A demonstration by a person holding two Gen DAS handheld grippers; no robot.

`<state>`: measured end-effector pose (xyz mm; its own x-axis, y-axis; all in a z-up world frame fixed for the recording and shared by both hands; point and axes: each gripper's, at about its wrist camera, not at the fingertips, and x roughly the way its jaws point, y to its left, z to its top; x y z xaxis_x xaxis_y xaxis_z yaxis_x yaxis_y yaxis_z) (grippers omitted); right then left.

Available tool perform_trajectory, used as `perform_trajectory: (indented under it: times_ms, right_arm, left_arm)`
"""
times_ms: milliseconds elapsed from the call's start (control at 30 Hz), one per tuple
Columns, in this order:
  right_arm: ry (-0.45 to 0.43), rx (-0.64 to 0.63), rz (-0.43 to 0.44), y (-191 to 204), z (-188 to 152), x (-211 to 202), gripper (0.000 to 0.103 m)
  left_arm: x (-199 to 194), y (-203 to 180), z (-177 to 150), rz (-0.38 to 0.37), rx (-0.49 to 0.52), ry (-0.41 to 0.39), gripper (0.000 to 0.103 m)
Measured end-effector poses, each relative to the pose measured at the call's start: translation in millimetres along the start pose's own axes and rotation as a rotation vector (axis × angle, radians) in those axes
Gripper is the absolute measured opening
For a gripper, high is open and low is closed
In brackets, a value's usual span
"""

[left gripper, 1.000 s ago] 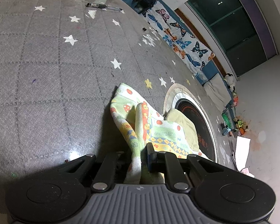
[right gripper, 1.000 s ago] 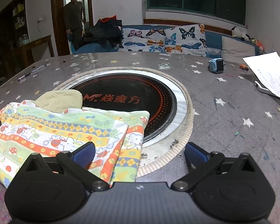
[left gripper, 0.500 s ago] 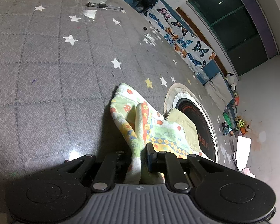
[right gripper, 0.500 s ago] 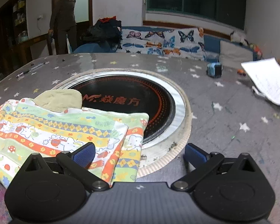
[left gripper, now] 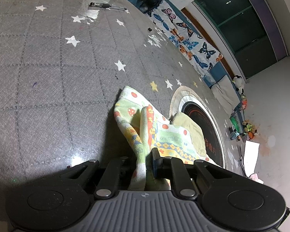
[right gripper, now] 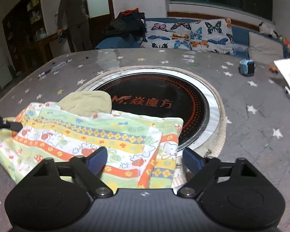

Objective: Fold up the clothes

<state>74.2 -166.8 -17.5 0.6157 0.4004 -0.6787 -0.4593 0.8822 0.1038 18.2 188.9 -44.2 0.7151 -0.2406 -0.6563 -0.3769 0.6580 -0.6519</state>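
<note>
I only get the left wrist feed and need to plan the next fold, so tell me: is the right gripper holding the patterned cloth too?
Observer: No. The right gripper is open, its pads spread either side of the patterned cloth's folded near corner, not gripping it.
Operator: How is the cloth lying on that side?
Observer: Mostly flat, one layer folded over another, its right end overlapping the round cooktop.
Operator: Anything nearby to avoid?
Observer: A person stands by the doorway beyond the table, well clear of the cloth.
</note>
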Motion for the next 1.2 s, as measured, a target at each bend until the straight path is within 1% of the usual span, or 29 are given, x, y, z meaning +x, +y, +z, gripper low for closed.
perform_trajectory:
  times_ms: [33, 67, 133, 200, 233, 300, 333, 400, 533, 633, 800, 1067, 1200]
  right_arm:
    - [-0.004, 0.005, -0.001, -1, 1, 1, 0.08]
    - [-0.006, 0.007, -0.002, -1, 1, 2, 0.074]
    - [-0.005, 0.013, 0.009, -2, 2, 5, 0.069]
    - [-0.006, 0.015, 0.028, -1, 2, 5, 0.055]
    - [-0.006, 0.019, 0.039, -1, 2, 5, 0.05]
    - [-0.004, 0.029, 0.058, 0, 2, 3, 0.037]
    - [-0.009, 0.04, 0.059, 0, 2, 2, 0.033]
    - [-0.02, 0.06, 0.051, -2, 3, -1, 0.013]
    - [-0.033, 0.1, 0.052, -6, 4, -5, 0.01]
    - [-0.065, 0.108, 0.05, -5, 5, -12, 0.009]
    - [-0.121, 0.109, 0.045, -5, 13, -34, 0.009]
    - [-0.158, 0.093, -0.007, -18, 20, -60, 0.009]
    - [-0.169, 0.093, -0.038, -28, 19, -68, 0.009]
  left_arm:
    - [0, 0, 0, 0.0, 0.0, 0.0, 0.014]
    - [0, 0, 0, -0.001, 0.001, 0.0, 0.014]
    - [0, 0, 0, -0.001, 0.004, 0.0, 0.014]
    - [0, 1, 0, -0.003, 0.004, 0.001, 0.014]
    - [0, 1, 1, -0.003, 0.005, 0.001, 0.014]
    - [0, 1, 1, -0.001, 0.011, 0.0, 0.014]
    - [0, 1, 1, 0.001, 0.015, 0.0, 0.013]
    - [0, -1, 1, 0.006, 0.025, -0.003, 0.013]
    - [-3, -9, 1, 0.003, 0.065, -0.014, 0.013]
    - [-6, -16, 2, 0.0, 0.098, -0.022, 0.012]
    - [-8, -39, 4, -0.035, 0.164, -0.031, 0.011]
    - [6, -71, -6, -0.072, 0.209, 0.011, 0.011]
    - [13, -86, -10, -0.087, 0.237, 0.032, 0.011]
